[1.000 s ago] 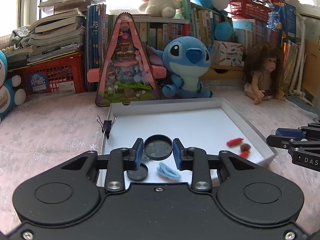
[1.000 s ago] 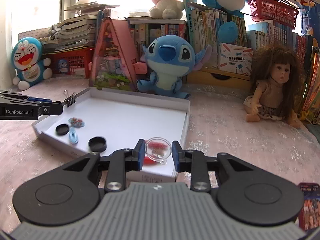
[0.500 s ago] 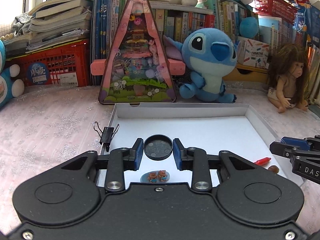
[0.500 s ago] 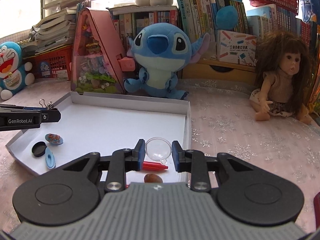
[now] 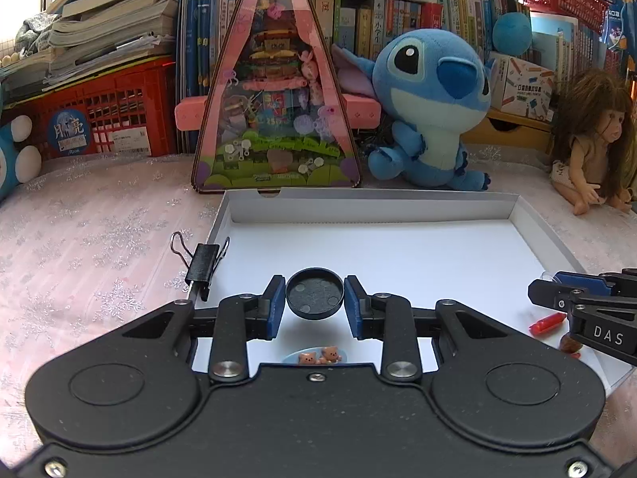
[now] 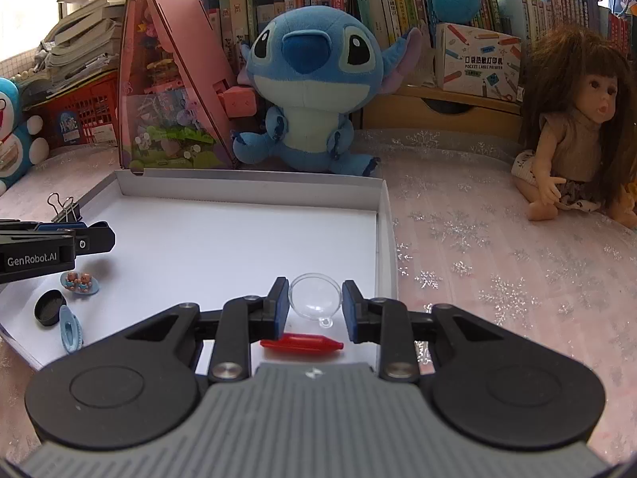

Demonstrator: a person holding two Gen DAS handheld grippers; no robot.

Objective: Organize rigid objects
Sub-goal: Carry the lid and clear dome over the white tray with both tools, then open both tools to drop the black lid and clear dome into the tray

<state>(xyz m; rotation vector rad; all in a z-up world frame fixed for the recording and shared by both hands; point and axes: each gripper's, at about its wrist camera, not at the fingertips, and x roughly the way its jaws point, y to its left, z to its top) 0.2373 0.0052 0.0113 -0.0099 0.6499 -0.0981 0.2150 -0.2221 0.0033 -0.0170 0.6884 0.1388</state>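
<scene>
My left gripper [image 5: 314, 298] is shut on a round black cap [image 5: 314, 293] and holds it over the near left part of a white shallow box [image 5: 370, 207]. A blue oval piece with two small bears [image 5: 316, 356] lies below it. My right gripper [image 6: 315, 302] is shut on a clear plastic half-shell [image 6: 315, 294] above the box's near right corner. A red pointed piece [image 6: 301, 345] lies under it. A second black cap [image 6: 49, 308] and a blue oval clip [image 6: 70, 330] lie at the box's near left in the right wrist view.
A black binder clip [image 5: 202, 263] grips the box's left rim. A pink triangular toy house [image 5: 274, 91], a blue plush [image 5: 432, 107] and a doll [image 5: 589, 139] stand behind the box. A red crate [image 5: 103, 115] and stacked books stand at the back left.
Both grippers have moved forward over the box, each keeping its hold. The views sit lower and closer to the box floor and the toys behind.
</scene>
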